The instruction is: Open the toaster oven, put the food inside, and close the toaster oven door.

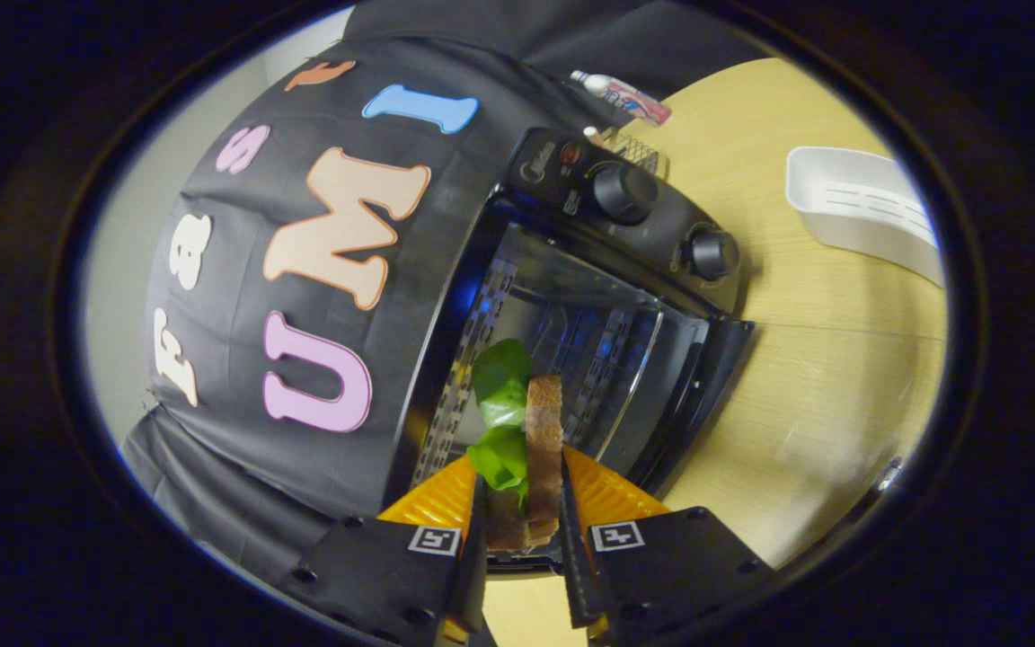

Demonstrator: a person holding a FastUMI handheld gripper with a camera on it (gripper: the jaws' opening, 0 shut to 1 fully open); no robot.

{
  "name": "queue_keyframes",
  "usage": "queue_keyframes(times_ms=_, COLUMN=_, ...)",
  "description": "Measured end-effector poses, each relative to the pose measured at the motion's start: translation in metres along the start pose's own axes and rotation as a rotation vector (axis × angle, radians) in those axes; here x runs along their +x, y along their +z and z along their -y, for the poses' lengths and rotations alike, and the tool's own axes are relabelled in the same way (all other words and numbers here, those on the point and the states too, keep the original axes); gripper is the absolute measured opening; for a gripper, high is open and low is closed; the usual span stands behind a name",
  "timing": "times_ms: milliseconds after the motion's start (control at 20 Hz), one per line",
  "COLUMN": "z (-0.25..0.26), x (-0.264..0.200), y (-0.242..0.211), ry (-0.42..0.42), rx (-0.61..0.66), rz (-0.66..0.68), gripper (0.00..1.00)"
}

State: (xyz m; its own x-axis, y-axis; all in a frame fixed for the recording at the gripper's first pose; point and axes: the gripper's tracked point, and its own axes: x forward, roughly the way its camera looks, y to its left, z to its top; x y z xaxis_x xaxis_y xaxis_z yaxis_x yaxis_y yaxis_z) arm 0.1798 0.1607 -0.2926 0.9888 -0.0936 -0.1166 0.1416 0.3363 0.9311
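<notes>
A: What is closest to us?

B: The gripper [524,503]. Its two fingers are squeezed onto a sandwich [543,458], one on each side. The sandwich stands on its edge between them. It has brown bread and a green leaf [501,395] sticking out past the tips.

A: Where is the sandwich going?

B: It is right at the mouth of the toaster oven [571,305]. The oven is black, and its door is open, so you can see inside. The leaf end is already over the opening. There are shiny walls in there and a wire rack [607,359].

A: What does everything sit on?

B: A light wooden table [841,377]. The whole view is tipped over to one side, so the table looks like it goes up beside the oven. There is lots of bare table next to the oven, on the side with the knobs.

A: What knobs?

B: Two round black knobs [623,192] on the oven's panel. There is small writing near them, but it is too tiny to read.

A: And farther away?

B: A white plastic tray [859,216] sits on the table, well apart from the oven. Behind the oven is a small wire basket [639,151], and past that lies a tube [623,95] with a white cap. I cannot read its label. A black cloth wall hangs on the oven's other side.
</notes>
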Motion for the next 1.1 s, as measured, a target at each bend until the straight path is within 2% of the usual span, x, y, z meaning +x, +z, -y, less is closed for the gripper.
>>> queue_keyframes(times_ms=350, z=-0.003, x=0.032, y=0.003, ry=-0.015, rx=-0.155, rz=0.001, gripper=0.41)
queue_keyframes(times_ms=650, z=0.007, x=0.047, y=0.016, ry=-0.092, rx=-0.456, rz=-0.016, gripper=0.47)
queue_keyframes(times_ms=800, z=0.018, x=0.049, y=0.027, ry=-0.149, rx=-0.552, rz=-0.002, gripper=0.62)
queue_keyframes(times_ms=900, z=0.032, x=0.046, y=0.040, ry=-0.243, rx=-0.657, rz=0.030, gripper=0.72)
queue_keyframes(times_ms=1100, z=0.021, x=0.041, y=0.055, ry=-0.282, rx=-0.867, rz=0.069, gripper=0.92)
